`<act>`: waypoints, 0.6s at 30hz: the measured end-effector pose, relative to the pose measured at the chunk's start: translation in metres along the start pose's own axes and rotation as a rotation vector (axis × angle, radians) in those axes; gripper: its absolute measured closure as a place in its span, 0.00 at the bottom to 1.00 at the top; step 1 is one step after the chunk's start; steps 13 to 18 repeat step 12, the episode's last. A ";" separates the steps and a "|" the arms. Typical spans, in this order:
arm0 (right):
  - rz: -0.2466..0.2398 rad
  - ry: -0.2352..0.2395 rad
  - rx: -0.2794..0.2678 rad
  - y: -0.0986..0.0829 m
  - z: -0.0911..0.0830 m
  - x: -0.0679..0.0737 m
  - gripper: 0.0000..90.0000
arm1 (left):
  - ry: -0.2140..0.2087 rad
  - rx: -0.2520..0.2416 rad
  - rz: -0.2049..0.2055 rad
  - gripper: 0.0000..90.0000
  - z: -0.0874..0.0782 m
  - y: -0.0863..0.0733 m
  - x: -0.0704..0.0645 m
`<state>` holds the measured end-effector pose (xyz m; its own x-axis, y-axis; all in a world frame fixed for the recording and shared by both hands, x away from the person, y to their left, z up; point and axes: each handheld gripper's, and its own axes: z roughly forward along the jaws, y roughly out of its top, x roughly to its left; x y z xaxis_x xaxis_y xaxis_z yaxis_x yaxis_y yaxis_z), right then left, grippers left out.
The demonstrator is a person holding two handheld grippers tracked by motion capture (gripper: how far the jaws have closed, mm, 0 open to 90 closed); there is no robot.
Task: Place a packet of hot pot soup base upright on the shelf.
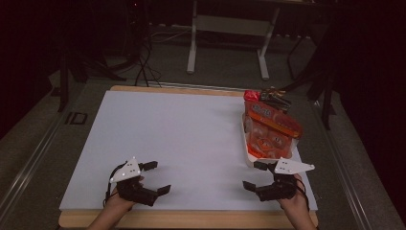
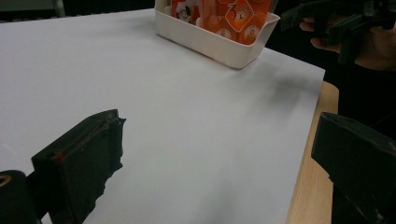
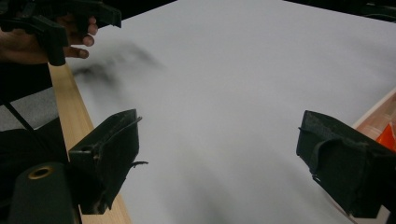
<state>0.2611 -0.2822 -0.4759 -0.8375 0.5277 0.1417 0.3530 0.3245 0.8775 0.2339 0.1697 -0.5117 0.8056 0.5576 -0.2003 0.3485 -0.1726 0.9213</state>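
Before me lies the wooden table point(image 1: 191, 219) with its pale edge, and over nearly all of it the large white sheet point(image 1: 182, 143) that serves as the work surface. At the sheet's right side stands the cream rectangular plastic tray point(image 1: 249, 155), packed with orange and red snack packets point(image 1: 270, 129) that stand on end and lean over its rim; in my left gripper view the same tray point(image 2: 219, 44) sits at the far end of the sheet, its packets showing printed orange labels. My right gripper point(image 1: 254, 175) hovers just in front of the tray's near end, close to it but not touching, its two black jaws spread wide with nothing between them. My left gripper point(image 1: 157, 178) is well apart from the tray, low over the near left part of the sheet, its jaws likewise spread and empty. Both of my hands hold the grippers near the table's front edge.
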 end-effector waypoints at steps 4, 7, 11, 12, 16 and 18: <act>-0.003 -0.001 0.002 0.000 0.001 0.000 0.14 | 0.001 0.002 0.002 0.03 0.000 0.000 0.000; -0.003 0.000 0.003 0.000 0.001 0.000 0.14 | 0.000 0.004 0.003 0.03 0.000 0.000 0.000; -0.002 0.000 0.007 -0.001 0.002 -0.001 0.14 | -0.001 0.004 0.002 0.03 0.001 0.000 0.000; -0.002 -0.002 0.008 -0.001 0.002 -0.001 0.14 | 0.000 0.004 0.003 0.03 0.001 0.000 0.000; -0.002 -0.002 0.008 -0.001 0.002 -0.001 0.14 | 0.000 0.004 0.003 0.03 0.001 0.000 0.000; -0.002 -0.002 0.008 -0.001 0.002 -0.001 0.14 | 0.000 0.004 0.003 0.03 0.001 0.000 0.000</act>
